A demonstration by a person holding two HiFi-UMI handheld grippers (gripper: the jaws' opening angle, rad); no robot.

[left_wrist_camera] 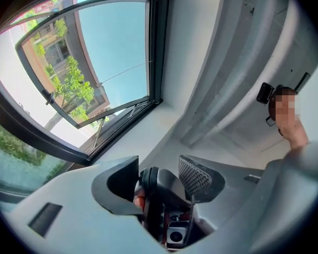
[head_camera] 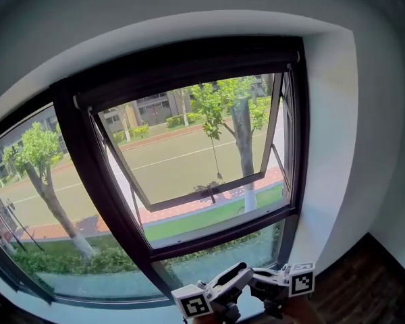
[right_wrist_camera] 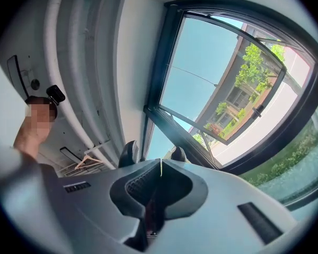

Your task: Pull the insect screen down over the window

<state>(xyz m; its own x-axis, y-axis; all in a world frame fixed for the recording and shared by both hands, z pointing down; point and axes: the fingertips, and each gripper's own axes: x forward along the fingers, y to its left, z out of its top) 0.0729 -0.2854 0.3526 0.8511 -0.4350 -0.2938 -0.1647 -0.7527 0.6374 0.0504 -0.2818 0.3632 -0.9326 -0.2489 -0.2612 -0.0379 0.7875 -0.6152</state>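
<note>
Dark housing (head_camera: 189,73) across the top of the window frame (head_camera: 295,147), high above and ahead of both grippers, seems to hold the insect screen rolled up; no mesh covers the opening. A thin pull cord (head_camera: 216,157) hangs from it, above the left gripper (left_wrist_camera: 159,164), whose jaws stand apart with none of the screen between them. The right gripper (right_wrist_camera: 160,165) is closed and empty. The mesh is probably light, limp and easy to tear, so the cord's weighted end looks like the place to grip, with a steady pull.

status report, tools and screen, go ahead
Left tool open, right tool shut, both low below the window. Screen not down, opening uncovered, cord hanging mid-pane. Nothing in the way.
</note>
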